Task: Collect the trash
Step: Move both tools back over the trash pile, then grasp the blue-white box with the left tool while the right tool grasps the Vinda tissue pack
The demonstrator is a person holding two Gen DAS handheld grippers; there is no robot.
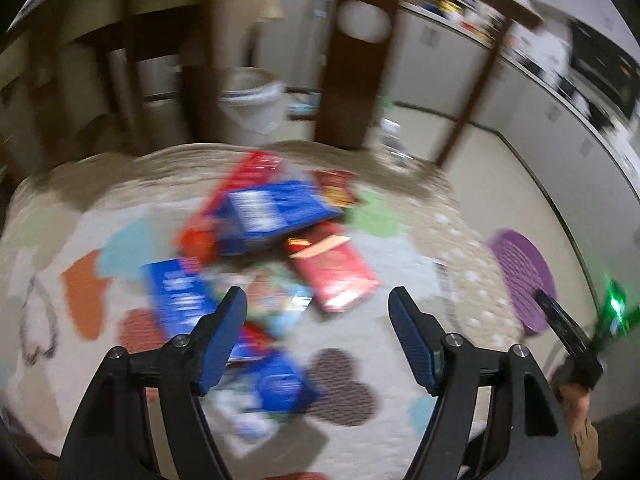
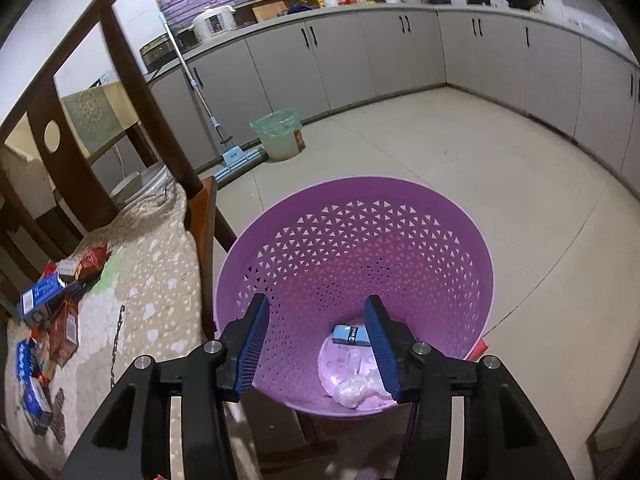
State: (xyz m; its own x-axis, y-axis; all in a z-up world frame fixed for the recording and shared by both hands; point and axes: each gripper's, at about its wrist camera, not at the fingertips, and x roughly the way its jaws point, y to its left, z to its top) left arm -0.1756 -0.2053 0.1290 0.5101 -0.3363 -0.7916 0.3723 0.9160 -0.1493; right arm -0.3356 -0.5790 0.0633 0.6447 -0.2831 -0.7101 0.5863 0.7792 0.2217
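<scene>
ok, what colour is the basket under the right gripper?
Purple basket, its wall perforated with small triangular holes. Clearest in the right wrist view.

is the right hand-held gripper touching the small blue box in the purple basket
Apart. The right wrist view shows the right hand-held gripper open above the purple basket, with the small blue box lying far below on the basket's bottom.

Chair seat w/ patterned cloth (image 1: 440,240): pile of red/blue cartons (image 1: 276,212). Floor (image 2: 440,152): purple basket (image 2: 400,216).
</scene>
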